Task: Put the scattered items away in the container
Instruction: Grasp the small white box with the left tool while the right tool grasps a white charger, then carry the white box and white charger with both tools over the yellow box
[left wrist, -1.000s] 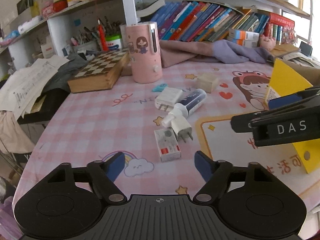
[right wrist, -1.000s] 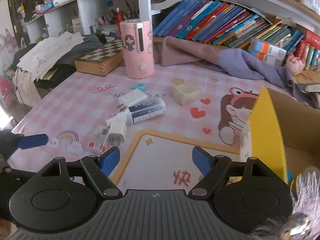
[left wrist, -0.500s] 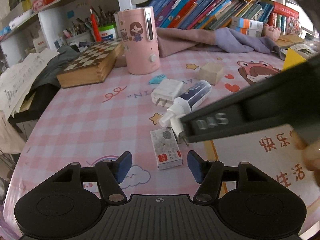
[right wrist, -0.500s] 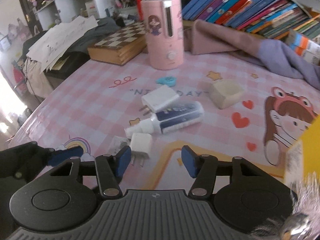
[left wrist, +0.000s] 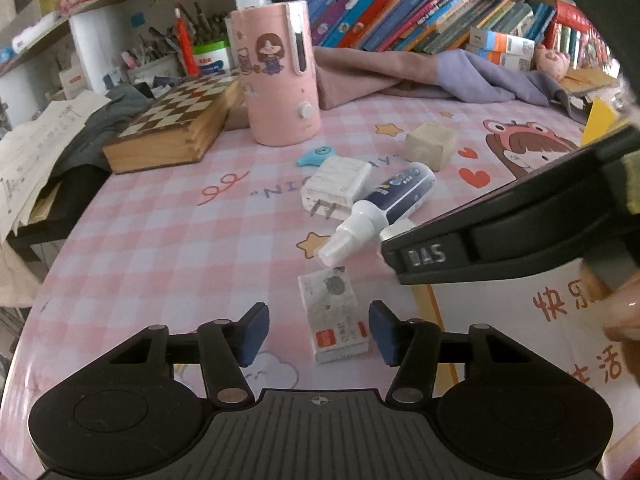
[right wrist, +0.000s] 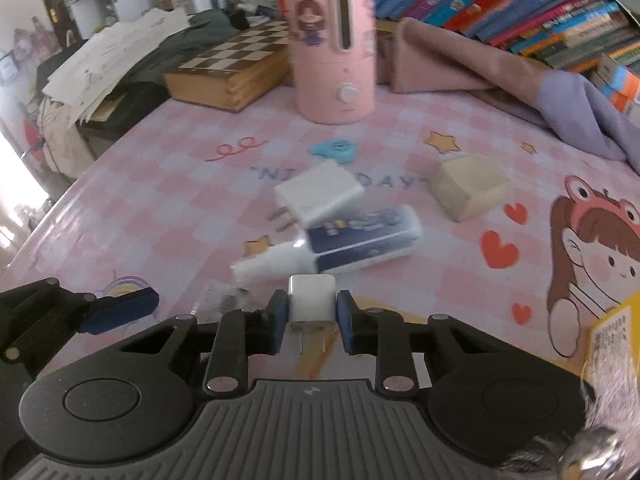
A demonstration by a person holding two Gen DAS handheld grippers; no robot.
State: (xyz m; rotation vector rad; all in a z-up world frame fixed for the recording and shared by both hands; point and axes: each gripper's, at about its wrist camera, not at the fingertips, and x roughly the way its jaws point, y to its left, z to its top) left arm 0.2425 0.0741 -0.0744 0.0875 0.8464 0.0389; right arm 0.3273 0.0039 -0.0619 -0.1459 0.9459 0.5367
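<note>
Now right gripper [right wrist: 311, 316]: jaws have just been closing, blue pads pressed on both flanks of small white charger [right wrist: 311, 298], prongs toward camera; side grip suits its flat faces. Left gripper [left wrist: 318, 332]: jaws have just been closing, pads flank white card box [left wrist: 335, 316] with gaps either side, not yet touching. Spray bottle [right wrist: 344, 240], larger white adapter [right wrist: 318, 192], cream block [right wrist: 468, 186] lie on pink tablecloth [right wrist: 160, 208]. Yellow container [right wrist: 612, 328] at right edge, near enough for short carry.
</note>
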